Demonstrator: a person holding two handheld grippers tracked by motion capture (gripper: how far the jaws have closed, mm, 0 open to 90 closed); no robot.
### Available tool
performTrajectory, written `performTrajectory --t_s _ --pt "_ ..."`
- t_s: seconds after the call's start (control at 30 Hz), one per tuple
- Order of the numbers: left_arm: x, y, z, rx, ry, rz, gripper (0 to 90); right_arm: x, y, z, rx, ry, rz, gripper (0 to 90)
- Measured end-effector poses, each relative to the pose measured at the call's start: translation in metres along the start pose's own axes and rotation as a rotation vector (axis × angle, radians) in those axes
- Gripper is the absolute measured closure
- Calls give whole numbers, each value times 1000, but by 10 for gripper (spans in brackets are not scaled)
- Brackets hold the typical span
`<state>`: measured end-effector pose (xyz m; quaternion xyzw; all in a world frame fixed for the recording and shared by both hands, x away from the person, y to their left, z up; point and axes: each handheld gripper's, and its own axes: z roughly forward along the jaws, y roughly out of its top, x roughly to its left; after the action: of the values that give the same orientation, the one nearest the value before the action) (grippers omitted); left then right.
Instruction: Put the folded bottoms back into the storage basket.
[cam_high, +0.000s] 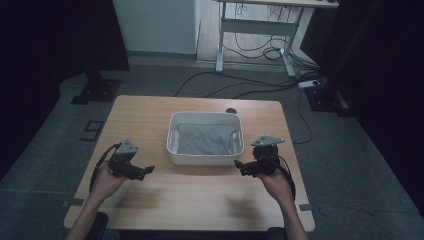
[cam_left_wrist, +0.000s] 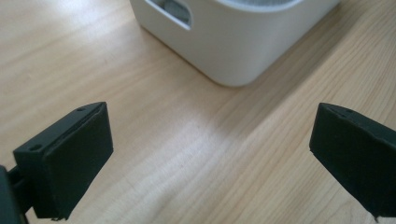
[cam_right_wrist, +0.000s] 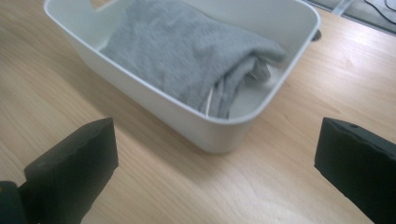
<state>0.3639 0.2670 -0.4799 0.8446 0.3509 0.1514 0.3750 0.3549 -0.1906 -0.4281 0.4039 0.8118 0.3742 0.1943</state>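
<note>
— Left gripper (cam_high: 148, 170)?
— Held low over the wooden table (cam_high: 150, 120), jaws spread wide, nothing between, just off the near left corner of the white bin (cam_high: 172, 150).
— Right gripper (cam_high: 238, 163)?
— Same: jaws wide apart, empty, pointing at the bin's near right corner.
— Grey cloth (cam_right_wrist: 187, 51)?
— Folded inside the bin (a pale cord peeking from one end), clear of both grippers.

Lab: black curtains (cam_high: 45, 40), floor cables (cam_high: 250, 82)
</note>
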Motion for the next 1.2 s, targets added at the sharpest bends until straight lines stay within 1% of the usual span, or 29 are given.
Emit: performTrajectory --t_s 0.07,0.23,0.47,0.6,0.7,0.87,0.93,1.0,1.07,1.1,1.13,1.2 --pt "-1 -6 3 1 -5 -8 0 0 -7 -1 10 -21 -2 0" --pt "-2 -20 10 23 11 -13 0 -2 -28 0 22 -33 23 0" --pt "-5 -38 22 76 35 -7 0 -8 -59 5 33 -80 53 0" --pt "-7 -45 27 103 40 1 0 -11 -74 9 30 -95 81 0" --pt "-7 -49 30 120 46 3 0 -12 -85 14 32 -106 91 0" --pt "-8 -53 35 141 46 0 0 -13 -102 24 51 -104 116 0" --pt "-8 -56 38 132 22 -27 0 -13 -112 31 66 -103 132 0" --pt "-9 -57 39 119 23 -25 0 -13 -117 35 69 -99 145 0" --pt "-9 -56 40 114 22 -24 0 -12 -123 41 85 -88 151 0" --pt "-9 -56 40 114 21 -22 0 -11 -127 44 104 -90 146 0" --pt "-9 -56 40 113 21 -23 0 -10 -129 45 90 -104 123 0" --pt "-9 -56 40 114 21 -22 0 -9 -129 45 94 -104 125 0"
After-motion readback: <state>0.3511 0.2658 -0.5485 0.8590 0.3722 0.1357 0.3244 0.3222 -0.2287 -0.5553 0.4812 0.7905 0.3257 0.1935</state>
